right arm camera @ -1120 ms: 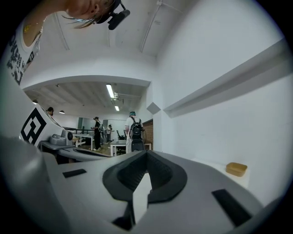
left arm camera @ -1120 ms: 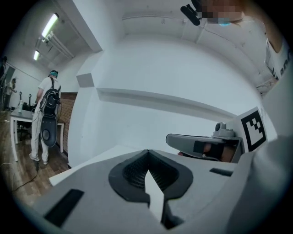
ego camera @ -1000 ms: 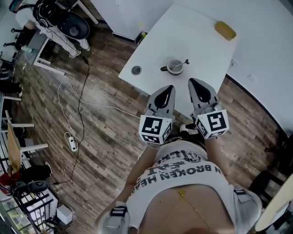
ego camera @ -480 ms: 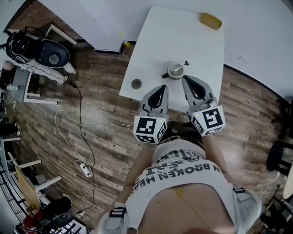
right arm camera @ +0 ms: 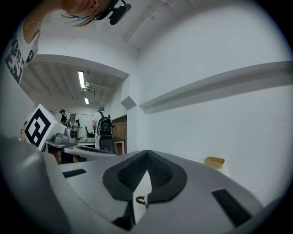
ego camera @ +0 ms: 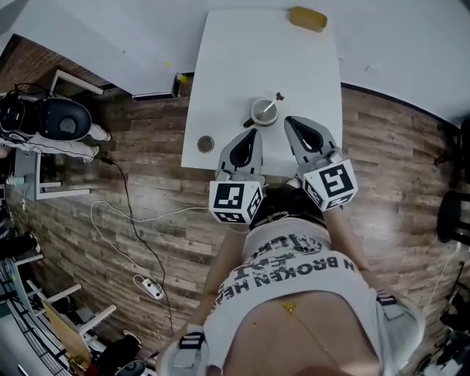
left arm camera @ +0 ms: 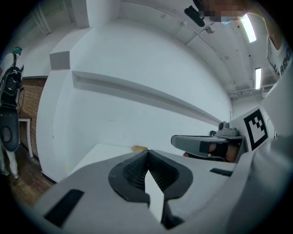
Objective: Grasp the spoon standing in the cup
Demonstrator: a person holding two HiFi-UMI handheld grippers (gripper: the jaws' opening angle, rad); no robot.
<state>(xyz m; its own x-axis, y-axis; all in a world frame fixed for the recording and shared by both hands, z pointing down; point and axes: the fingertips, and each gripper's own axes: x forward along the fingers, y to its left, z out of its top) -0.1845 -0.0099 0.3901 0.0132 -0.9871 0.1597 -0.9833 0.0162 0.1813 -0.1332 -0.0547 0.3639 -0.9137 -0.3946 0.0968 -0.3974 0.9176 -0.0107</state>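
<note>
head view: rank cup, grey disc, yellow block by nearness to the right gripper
1. cup, just ahead-left of the right gripper
2. grey disc, near-left corner of the table
3. yellow block, far end

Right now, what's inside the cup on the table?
A spoon stands in the cup, handle leaning out over the rim. Its bowl is hidden inside; any liquid can't be seen.
</note>
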